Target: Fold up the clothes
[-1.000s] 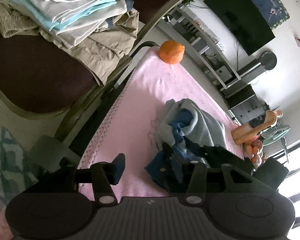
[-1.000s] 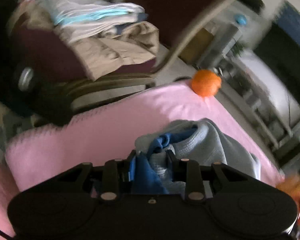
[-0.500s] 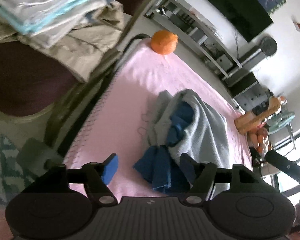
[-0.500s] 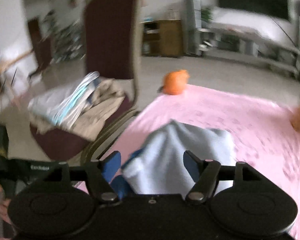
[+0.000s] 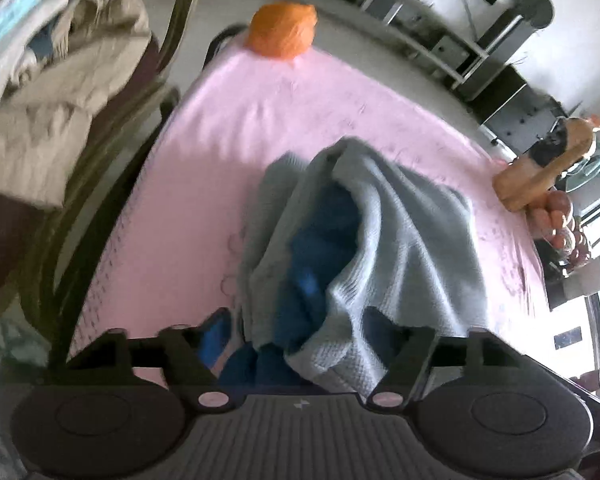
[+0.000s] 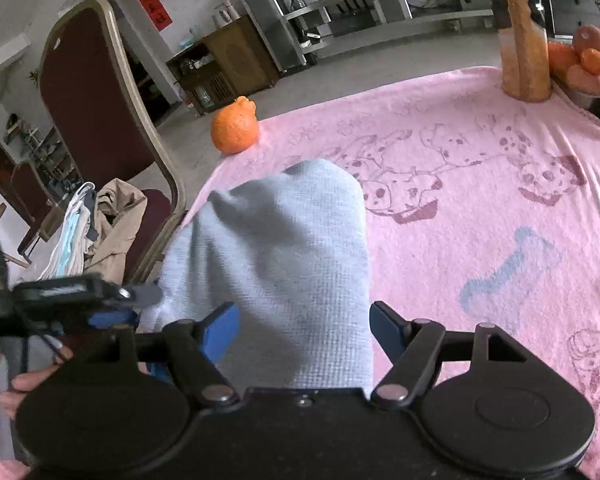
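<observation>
1. Jaws on the right gripper [image 6: 302, 330] stand wide, the pale grey garment [image 6: 276, 248] running between them with a gap at each pad; no pinch visible. A second ago they were clamped on a blue fold of it; they opened since and then held at that width.
2. Jaws on the left gripper [image 5: 300, 344] are partly open over the near end of the same garment [image 5: 384, 240]. The blue lining [image 5: 324, 248] and grey hem lie between them. They spread, then have just been closing again; whether the pads press the cloth I cannot tell, the frame is blurred there.
3. Garment lies in a long bundle on the pink blanket [image 6: 480, 200] covering the worktop, grey outside, blue inside showing at the left-wrist end. An orange [image 6: 235, 129] sits at the far corner, well apart.
4. Step, as I judge it: mid-fold, between grips. One fold is laid, hands repositioning along the near edge.
5. Next move likely calls for both grippers to take the near hem at two points, catching grey and blue layers together, then carry it over flat. Risk: catching only one layer and leaving the lining bunched.
6. Against a second ago: bundle is longer and smoother, grey layer drawn over most of the blue; right wrist view has swung from the chair [image 6: 96, 96] and its heap of clothes [image 6: 104, 224] to look along the blanket.
</observation>
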Demonstrator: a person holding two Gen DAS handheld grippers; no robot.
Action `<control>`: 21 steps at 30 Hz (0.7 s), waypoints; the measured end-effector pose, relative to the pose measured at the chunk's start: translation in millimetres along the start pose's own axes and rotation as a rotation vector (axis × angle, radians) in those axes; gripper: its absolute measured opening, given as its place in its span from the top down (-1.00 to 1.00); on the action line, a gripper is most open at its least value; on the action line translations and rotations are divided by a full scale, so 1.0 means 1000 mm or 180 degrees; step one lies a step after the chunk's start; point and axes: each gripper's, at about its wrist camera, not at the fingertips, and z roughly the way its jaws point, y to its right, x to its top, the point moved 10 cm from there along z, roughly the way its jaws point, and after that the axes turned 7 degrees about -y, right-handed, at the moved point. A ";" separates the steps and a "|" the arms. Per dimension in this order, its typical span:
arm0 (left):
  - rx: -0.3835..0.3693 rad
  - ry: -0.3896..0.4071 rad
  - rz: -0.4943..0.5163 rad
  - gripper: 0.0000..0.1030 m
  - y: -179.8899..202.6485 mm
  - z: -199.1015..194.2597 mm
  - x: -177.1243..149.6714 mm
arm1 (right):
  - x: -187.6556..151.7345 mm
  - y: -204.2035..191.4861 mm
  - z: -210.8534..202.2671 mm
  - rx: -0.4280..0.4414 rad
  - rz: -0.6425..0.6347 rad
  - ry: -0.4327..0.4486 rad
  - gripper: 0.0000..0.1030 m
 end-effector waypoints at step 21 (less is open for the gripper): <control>0.0383 0.0531 -0.0136 0.53 -0.019 -0.028 0.005 | 0.024 0.017 0.005 -0.0217 0.0197 0.0175 -0.39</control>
